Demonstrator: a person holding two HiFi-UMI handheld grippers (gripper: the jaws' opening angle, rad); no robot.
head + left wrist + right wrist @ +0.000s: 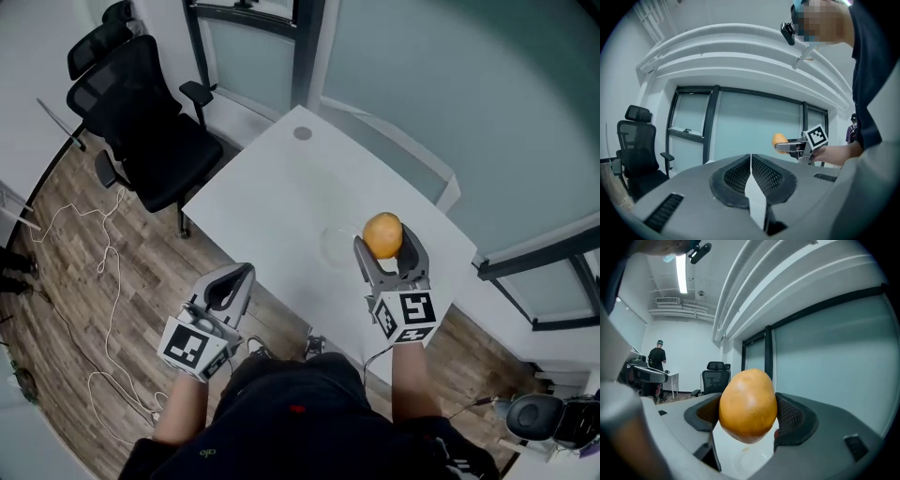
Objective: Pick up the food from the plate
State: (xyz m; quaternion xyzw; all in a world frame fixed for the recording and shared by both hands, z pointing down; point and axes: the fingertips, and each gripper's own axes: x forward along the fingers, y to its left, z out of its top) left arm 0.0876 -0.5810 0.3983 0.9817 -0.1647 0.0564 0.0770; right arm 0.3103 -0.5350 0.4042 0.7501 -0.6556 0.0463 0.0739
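A round yellow-orange food item, like a potato [382,234], is raised above the white table [272,202] with my right gripper [384,244] shut on it. In the right gripper view it [748,404] fills the space between the black pads [792,418]. A clear glass plate [337,247] lies on the table just left of it and shows faintly below the jaws [752,459]. My left gripper [240,278] is shut and empty, off the table's near edge. In the left gripper view its jaws [751,171] meet, and the right gripper [794,146] with the food [779,139] shows beyond.
Two black office chairs [141,112] stand at the table's far left. White cables [94,281] trail over the wood floor. Glass partition walls [450,103] run behind the table. A grey round cap [302,133] sits at the table's far corner. A person [657,359] stands far off.
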